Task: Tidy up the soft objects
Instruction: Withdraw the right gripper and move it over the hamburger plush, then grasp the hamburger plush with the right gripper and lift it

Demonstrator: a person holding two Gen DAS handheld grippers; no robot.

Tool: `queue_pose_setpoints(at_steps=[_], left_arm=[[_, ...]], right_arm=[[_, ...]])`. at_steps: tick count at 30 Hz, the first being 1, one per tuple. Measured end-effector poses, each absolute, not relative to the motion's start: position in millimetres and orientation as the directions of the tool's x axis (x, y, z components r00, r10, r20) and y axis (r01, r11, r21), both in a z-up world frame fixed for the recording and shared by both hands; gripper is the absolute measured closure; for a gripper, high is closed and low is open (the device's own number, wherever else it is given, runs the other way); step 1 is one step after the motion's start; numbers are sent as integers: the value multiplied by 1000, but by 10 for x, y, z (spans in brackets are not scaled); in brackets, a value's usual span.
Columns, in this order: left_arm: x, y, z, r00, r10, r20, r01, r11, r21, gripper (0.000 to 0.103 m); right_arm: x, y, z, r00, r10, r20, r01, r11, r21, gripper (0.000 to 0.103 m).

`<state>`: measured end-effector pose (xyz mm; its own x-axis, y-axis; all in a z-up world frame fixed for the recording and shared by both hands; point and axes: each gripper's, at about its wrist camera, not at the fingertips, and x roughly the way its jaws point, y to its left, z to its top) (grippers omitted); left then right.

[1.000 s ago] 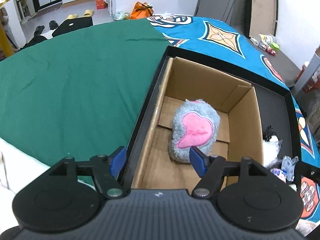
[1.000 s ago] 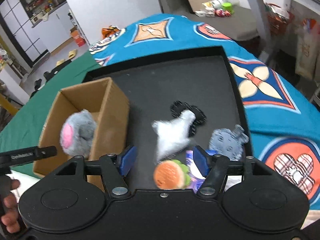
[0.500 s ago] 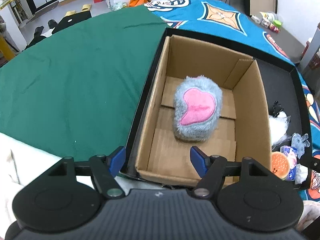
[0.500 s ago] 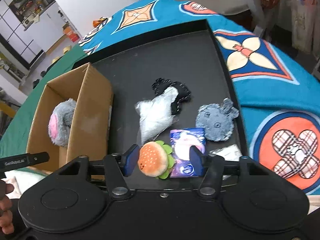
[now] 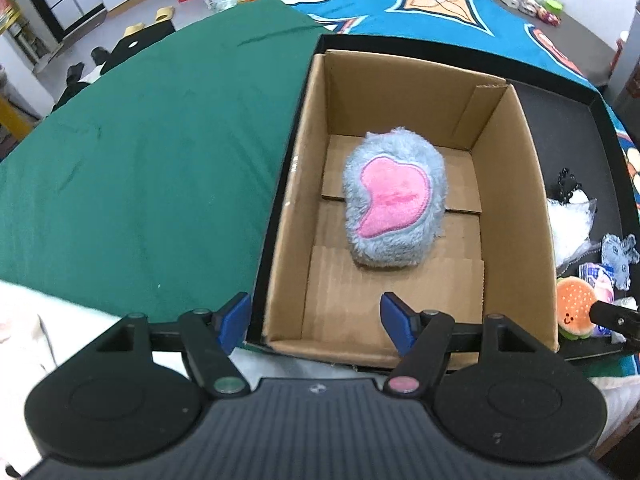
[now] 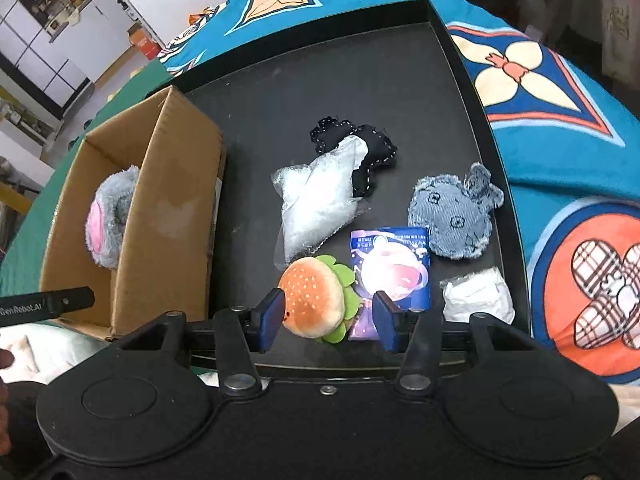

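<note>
On top of the bed's blue patterned blanket (image 6: 560, 92) and green cloth (image 5: 140, 160) lies a shallow black tray (image 6: 360, 80), and at its left end stands an open cardboard box (image 5: 512, 200) holding one thing, a grey plush toy with a pink heart patch (image 5: 394, 208). Loose on the tray floor beside the box lie a clear plastic bag of white stuffing (image 6: 316, 204), partly over a black stitched fabric piece (image 6: 376, 148), a denim whale-shaped cushion (image 6: 452, 216), a purple-and-blue printed packet (image 6: 394, 264) whose small print is too fine to read, a white wrapped wad (image 6: 476, 294) and a plush hamburger (image 6: 316, 298). The right hand-held gripper (image 6: 326, 316) is closing around the hamburger, its pads not yet pressing it. The left hand-held gripper (image 5: 316, 322) hangs open and empty over the box's near edge; its side, seen from the right wrist, reads "GenRobot.AI".
</note>
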<state>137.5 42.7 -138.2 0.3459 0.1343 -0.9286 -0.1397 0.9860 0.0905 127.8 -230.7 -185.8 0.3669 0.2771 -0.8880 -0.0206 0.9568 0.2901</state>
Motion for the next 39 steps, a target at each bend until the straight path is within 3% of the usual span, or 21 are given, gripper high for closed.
queue_pose_setpoints(at_steps=[3,5,11,36,37,39], left_arm=[[1414,398,-1370,342,134,-930,-127,987,95,33],[1434,399,-1357,341,137,-930,-126,987,99,33],[1479,374,-1368,328,133,-935,-103,989,105,33],[1458,474,-1149,399,85,-913,-91,994,53,33],[1459,485,-1135,403,82,-912,-89,995,50,34],[1454,504,-1116,413,74,-908,-85,995,43,34]], right_arm=[[1293,-2268,-1917,347,260,-901,-26,963,268,62],[1304,-2237,-1969,330,245,-912,-29,968,249,78],[1311,-2223,-1987,322,238,-916,-16,969,246,91],[1320,-2070,-1310,494,214,-843,-43,974,222,95],[1331,-2053,-1277,504,214,-837,-44,974,223,103],[1350,-2020,-1209,522,217,-825,-49,973,225,103]])
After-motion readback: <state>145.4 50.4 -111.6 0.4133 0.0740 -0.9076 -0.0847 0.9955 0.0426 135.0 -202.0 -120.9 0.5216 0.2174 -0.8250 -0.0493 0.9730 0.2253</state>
